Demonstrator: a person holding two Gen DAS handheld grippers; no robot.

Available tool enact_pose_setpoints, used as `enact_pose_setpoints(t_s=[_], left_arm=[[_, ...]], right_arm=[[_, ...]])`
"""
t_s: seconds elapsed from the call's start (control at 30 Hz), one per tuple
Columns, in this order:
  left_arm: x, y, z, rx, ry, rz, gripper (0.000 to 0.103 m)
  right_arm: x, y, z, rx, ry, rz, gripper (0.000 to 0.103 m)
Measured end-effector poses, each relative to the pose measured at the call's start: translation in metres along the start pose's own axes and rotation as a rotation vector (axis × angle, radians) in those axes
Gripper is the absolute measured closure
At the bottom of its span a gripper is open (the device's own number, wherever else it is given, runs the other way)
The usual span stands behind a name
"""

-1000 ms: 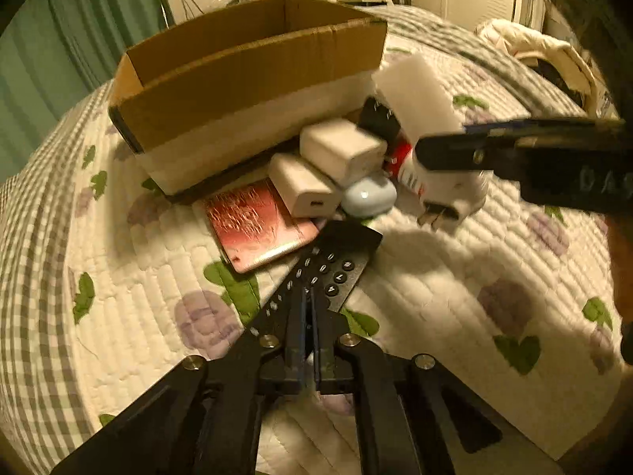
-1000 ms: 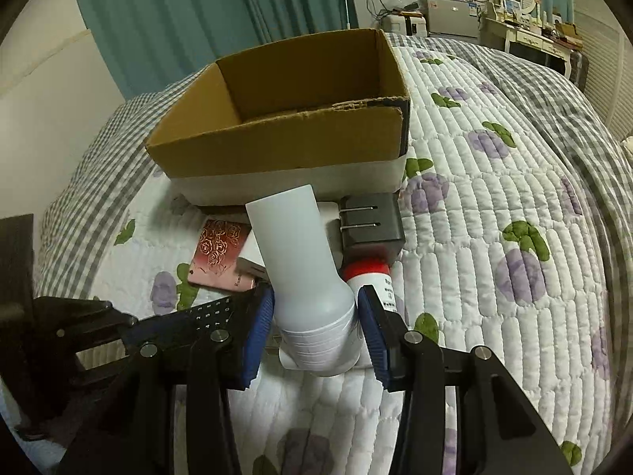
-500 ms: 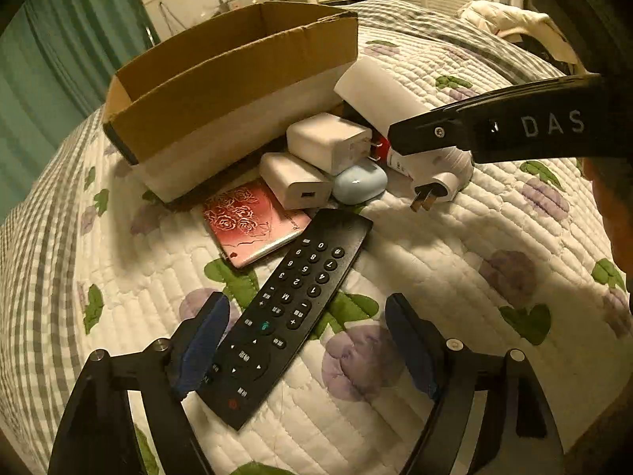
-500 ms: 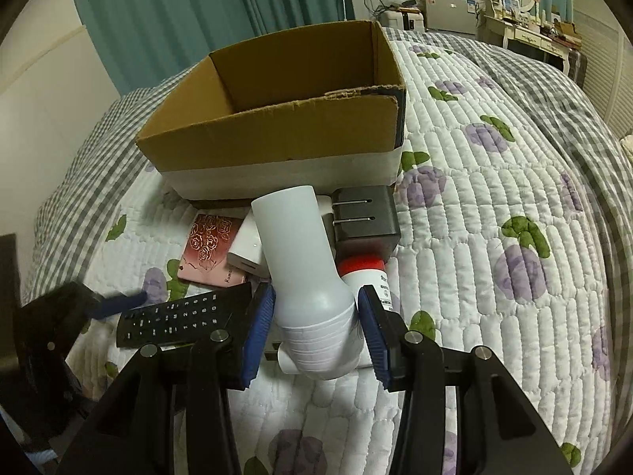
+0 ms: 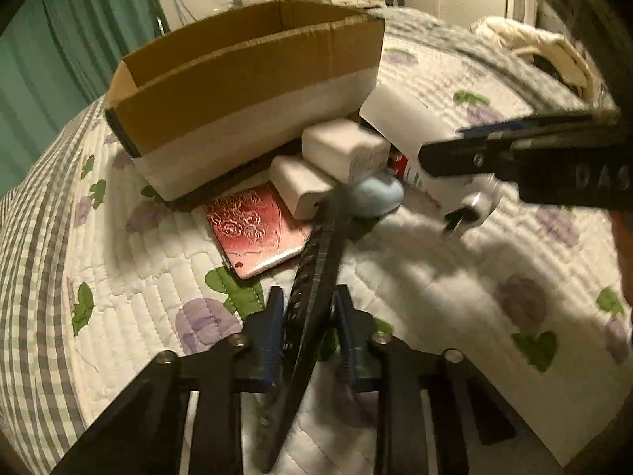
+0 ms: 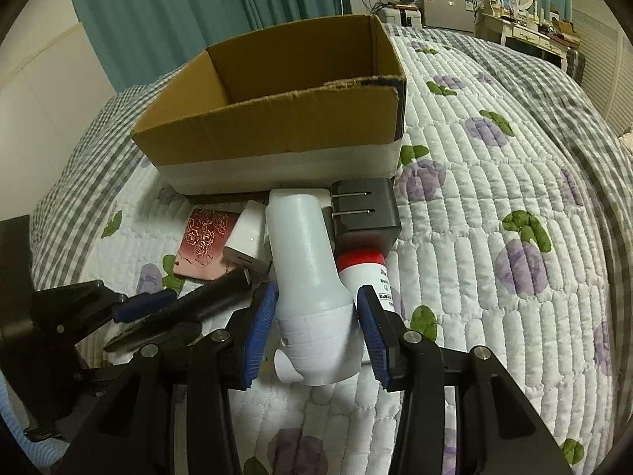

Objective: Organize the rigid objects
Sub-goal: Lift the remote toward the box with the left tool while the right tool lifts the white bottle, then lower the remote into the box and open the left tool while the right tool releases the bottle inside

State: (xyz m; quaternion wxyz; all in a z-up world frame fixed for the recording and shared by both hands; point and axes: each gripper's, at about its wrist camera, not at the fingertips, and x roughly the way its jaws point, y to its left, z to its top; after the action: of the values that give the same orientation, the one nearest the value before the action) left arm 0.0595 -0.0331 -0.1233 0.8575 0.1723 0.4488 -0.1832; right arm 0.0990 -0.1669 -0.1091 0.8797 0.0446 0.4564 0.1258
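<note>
Rigid objects lie heaped on the bed before the cardboard box (image 6: 277,134): left gripper (image 5: 307,328) fingers have just been closing and pinch the remote (image 5: 316,277) edge-up, right gripper (image 6: 314,328) fingers clamp the white bottle (image 6: 308,277), apparently for boxing.

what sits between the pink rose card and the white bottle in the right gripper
A white charger block lies between the pink rose card and the white bottle, shown in the right wrist view.
</note>
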Motion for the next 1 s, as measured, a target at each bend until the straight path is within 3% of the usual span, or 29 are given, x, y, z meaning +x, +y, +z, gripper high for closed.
enact_pose_setpoints(t_s=[0.2, 0.47, 0.77, 1.0], left_arm=[[-0.024, 0.002, 0.008, -0.074, -0.033, 0.007, 0.084], [-0.07, -0.001, 0.038, -0.102, -0.115, 0.045, 0.084], [-0.112, 0.02, 0.091, -0.175, -0.221, 0.102, 0.084], [-0.098, 0.051, 0.14, -0.233, -0.249, 0.126, 0.084]], right_arm=[[-0.017, 0.004, 0.002, -0.014, -0.013, -0.015, 0.06], [-0.06, 0.006, 0.021, -0.028, -0.073, -0.061, 0.06], [-0.107, 0.012, 0.084, -0.07, -0.178, -0.08, 0.06], [-0.104, 0.013, 0.139, -0.108, -0.218, -0.098, 0.06]])
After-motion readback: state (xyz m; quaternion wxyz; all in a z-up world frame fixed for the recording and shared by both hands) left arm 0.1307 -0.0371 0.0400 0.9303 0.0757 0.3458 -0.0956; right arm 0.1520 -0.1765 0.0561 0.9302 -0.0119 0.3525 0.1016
